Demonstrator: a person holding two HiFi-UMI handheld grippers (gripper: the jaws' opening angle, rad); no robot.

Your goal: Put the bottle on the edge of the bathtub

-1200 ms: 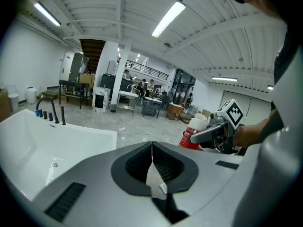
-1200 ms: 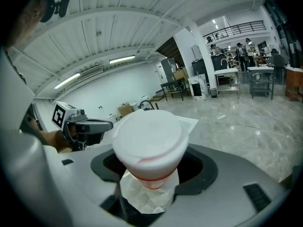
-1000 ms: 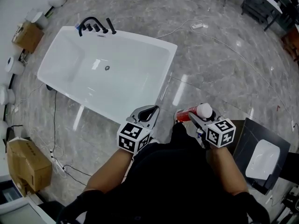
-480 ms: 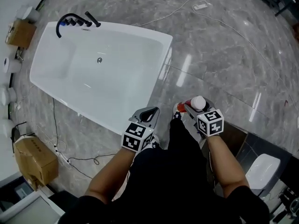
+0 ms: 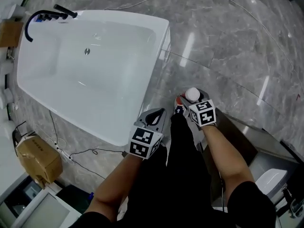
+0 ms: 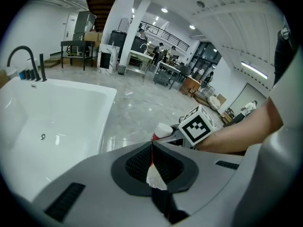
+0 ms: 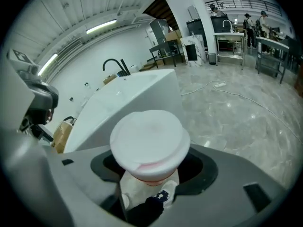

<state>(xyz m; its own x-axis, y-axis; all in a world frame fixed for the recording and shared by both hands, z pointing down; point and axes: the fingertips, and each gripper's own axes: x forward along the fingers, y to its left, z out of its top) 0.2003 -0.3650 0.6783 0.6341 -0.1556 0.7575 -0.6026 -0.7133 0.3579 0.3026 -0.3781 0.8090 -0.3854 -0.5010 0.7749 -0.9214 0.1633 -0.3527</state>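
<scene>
A bottle with a white cap (image 5: 192, 94) and a red body is clamped in my right gripper (image 5: 188, 104), held above the marble floor to the right of the bathtub. In the right gripper view the white cap (image 7: 149, 141) fills the space between the jaws. The white bathtub (image 5: 158, 37) lies at the upper left, its near corner a short way ahead and left of the bottle. My left gripper (image 5: 154, 117) is shut with nothing in it, beside the tub's right side. In the left gripper view its jaws (image 6: 151, 157) meet, and the bottle (image 6: 162, 131) shows just beyond.
A black faucet (image 5: 42, 16) stands at the tub's far left end. A cardboard box (image 5: 39, 158) and black cables (image 5: 90, 152) lie on the floor at lower left. A white cable (image 5: 247, 18) crosses the grey marble floor at upper right. A dark platform (image 5: 247, 132) sits at right.
The person has walked toward the bathtub: the tub has slid up and left in the head view and looms larger. Both grippers stay in front of the body, the right still clamping the bottle.
</scene>
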